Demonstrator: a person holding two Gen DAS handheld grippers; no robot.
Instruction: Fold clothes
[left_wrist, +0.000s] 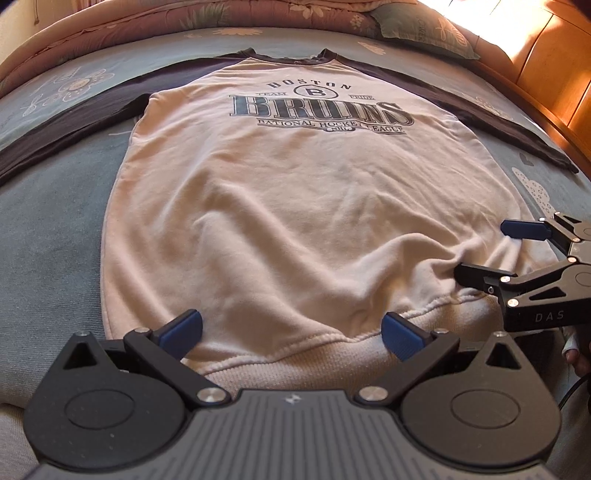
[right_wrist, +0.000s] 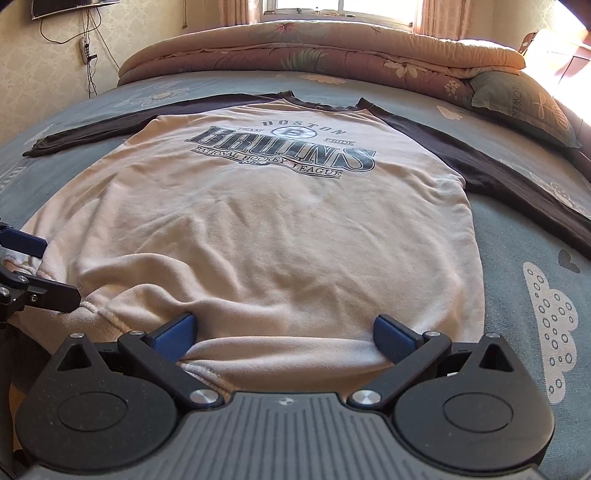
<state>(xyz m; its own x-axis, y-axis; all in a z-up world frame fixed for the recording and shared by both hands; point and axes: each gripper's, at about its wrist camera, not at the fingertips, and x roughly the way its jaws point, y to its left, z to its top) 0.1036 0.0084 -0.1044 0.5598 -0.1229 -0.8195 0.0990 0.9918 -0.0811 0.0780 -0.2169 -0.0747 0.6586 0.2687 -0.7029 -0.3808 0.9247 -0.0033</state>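
Cream Bruins sweatshirt (left_wrist: 295, 192) with dark sleeves, spread flat face-up on the blue bed (left_wrist: 55, 206), collar toward frame top. Left hand-held gripper (left_wrist: 291, 334) spread wide over the ribbed hem, bottom centre. Right hand-held gripper (right_wrist: 284, 332) likewise wide at the hem.

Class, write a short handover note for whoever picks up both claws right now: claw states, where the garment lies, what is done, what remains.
Left claw: open, at the sweatshirt's hem.
Right claw: open, also at the hem, further right.
Sweatshirt: flat on the bed, print up, both dark sleeves spread out; hem a little bunched.
Done: garment laid out.
Left: grip the hem and make every fold; none is made yet.
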